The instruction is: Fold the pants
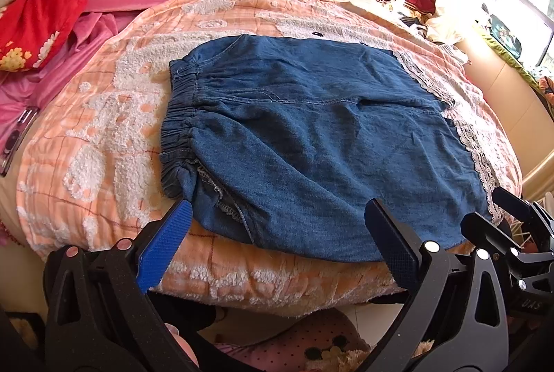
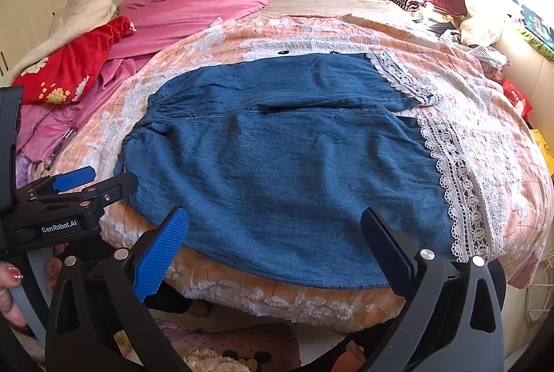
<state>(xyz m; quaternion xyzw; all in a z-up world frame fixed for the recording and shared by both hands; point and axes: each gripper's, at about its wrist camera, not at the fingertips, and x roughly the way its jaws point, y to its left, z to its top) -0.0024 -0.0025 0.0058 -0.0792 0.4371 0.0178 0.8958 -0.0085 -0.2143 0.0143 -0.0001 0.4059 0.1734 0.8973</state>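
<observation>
The denim pants (image 1: 311,136) lay flat mid-frame, seemingly unfolded; folding looked still ahead, with left gripper (image 1: 277,244) and right gripper (image 2: 273,247) spread wide, empty

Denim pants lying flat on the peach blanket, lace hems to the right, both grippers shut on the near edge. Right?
Not quite: both grippers are open and hold nothing. The left wrist view shows the left gripper with its jaws spread at the near edge; the right wrist view shows the same for the right gripper. The denim pants do lie flat on the peach blanket, lace hems to the right.
</observation>
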